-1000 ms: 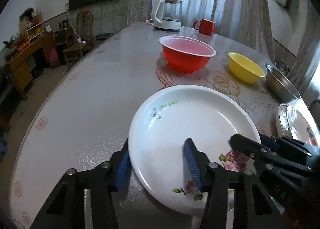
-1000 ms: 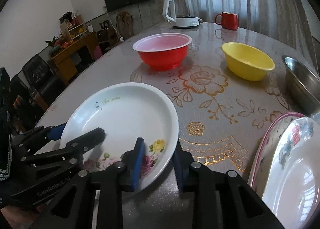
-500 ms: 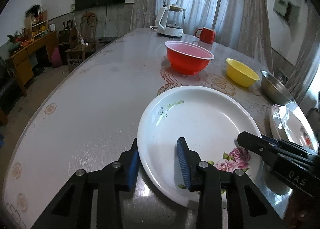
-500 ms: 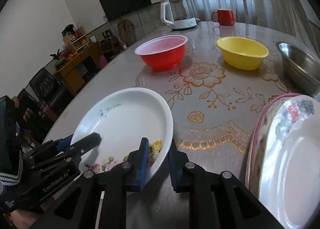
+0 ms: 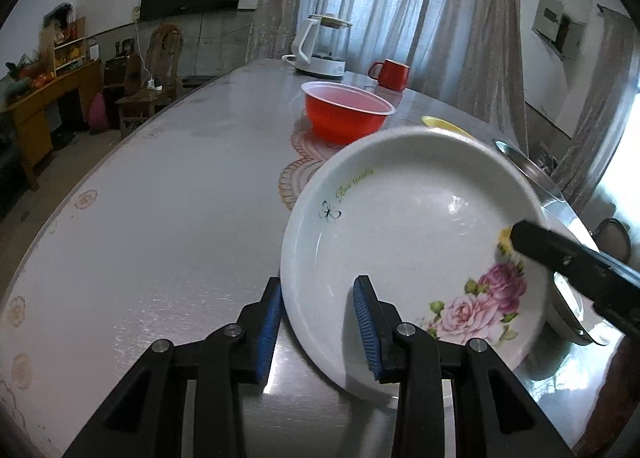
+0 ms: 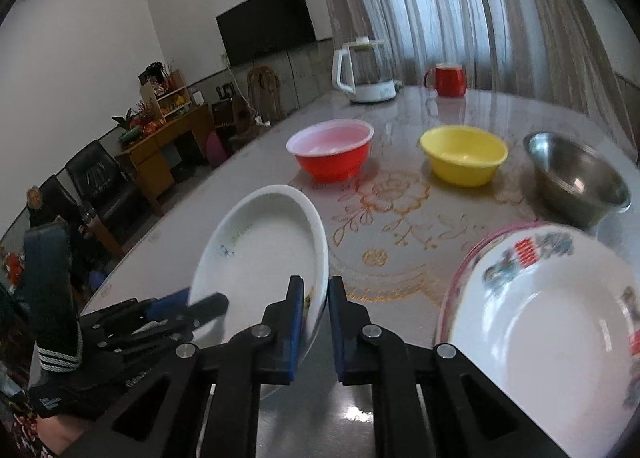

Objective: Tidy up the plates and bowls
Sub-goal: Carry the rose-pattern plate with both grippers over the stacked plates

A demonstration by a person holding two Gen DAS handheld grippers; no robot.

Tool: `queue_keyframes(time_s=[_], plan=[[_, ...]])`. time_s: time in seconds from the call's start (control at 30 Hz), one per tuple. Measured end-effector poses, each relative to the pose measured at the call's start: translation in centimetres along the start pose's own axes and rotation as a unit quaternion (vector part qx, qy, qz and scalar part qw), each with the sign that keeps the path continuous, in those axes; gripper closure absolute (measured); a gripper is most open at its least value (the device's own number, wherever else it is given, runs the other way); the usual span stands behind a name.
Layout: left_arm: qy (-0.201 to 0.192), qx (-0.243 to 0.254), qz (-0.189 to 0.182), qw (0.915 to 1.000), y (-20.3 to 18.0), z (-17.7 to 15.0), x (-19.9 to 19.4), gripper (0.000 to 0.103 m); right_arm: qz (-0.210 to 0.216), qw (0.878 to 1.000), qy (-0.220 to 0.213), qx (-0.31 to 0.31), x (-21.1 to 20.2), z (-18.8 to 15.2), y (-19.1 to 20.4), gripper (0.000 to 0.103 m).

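A white plate with pink roses [image 5: 408,226] is lifted off the table and tilted. My left gripper [image 5: 318,312] is shut on its near left rim. My right gripper [image 6: 316,318] is shut on its right rim, and the plate shows in the right wrist view [image 6: 260,254] too. The right gripper's finger [image 5: 568,258] crosses the plate's right side in the left wrist view. A stack of patterned plates [image 6: 540,322] lies at the right. A red bowl [image 6: 330,154], a yellow bowl [image 6: 464,154] and a steel bowl [image 6: 576,178] stand farther back.
A white kettle [image 6: 366,72] and a red mug [image 6: 448,80] stand at the table's far end. The table edge [image 5: 60,214] curves along the left, with chairs and a wooden desk beyond it.
Both grippers have closed on the rose plate's rims and raised it off the table, tilting it up and toward the right.
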State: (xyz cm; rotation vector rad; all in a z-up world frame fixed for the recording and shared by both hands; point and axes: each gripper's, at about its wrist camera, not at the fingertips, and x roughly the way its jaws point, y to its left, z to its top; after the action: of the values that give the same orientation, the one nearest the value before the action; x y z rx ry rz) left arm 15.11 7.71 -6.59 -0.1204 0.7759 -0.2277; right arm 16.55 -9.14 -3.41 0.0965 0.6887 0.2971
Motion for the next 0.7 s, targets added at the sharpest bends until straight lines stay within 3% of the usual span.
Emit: queue_keyframes(time_s=[0.33,0.7], plan=[[0.007,-0.001,-0.018,0.9998,-1.1,-0.1,0.5,0.067,-0.005,1.0,-0.005,0.017,-1.0,0.3,-1.7,0.091],[0.022,-0.003,-0.084,0.9962,-4.2,0.1,1.2,0.068,-0.022,0.999,-0.019,0.036,-3.1,0.4,-4.6,0.092]])
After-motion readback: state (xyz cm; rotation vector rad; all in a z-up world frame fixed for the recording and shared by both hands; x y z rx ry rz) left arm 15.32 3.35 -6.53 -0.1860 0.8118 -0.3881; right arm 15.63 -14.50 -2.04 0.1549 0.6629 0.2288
